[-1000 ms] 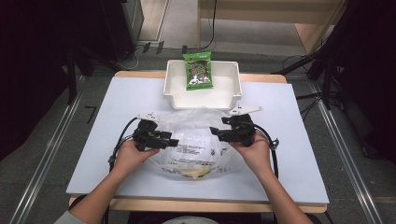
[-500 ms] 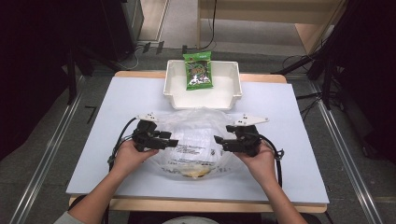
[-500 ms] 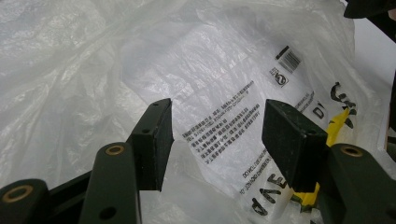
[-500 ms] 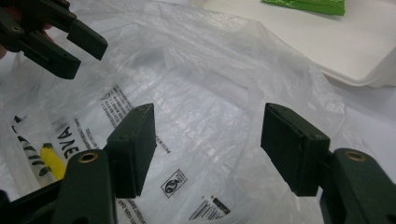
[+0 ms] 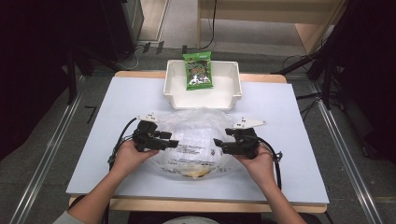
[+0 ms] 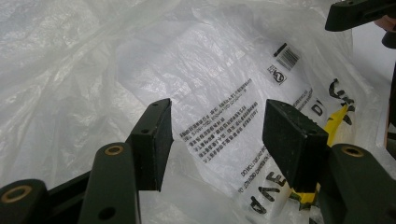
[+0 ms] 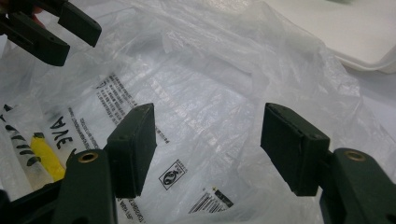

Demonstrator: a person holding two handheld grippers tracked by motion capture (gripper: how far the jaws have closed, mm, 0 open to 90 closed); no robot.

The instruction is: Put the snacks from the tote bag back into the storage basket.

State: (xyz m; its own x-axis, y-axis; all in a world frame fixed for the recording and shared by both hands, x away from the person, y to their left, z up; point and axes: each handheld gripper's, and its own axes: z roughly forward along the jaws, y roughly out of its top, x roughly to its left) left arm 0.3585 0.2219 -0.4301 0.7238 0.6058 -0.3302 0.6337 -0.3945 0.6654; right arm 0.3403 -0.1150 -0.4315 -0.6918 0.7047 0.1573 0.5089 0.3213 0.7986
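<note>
Two handheld grippers hover over one crumpled, translucent white plastic bag (image 5: 198, 140) with black printed text and a yellow mark, lying on the pale grey table (image 5: 289, 116) near its front edge. Left gripper (image 5: 173, 143) sits at the bag's left side, jaws pointing right; in the left gripper view its jaws stand wide apart with the printed film between them, nothing clamped. Right gripper (image 5: 217, 144) sits at the bag's right side, jaws pointing left; in its own view the jaws are likewise spread wide over the film, gripping nothing. Behind the bag, just beyond it, a white rectangular plastic bin (image 5: 233, 88) holds a green snack packet (image 5: 198, 71) propped against its far wall.
</note>
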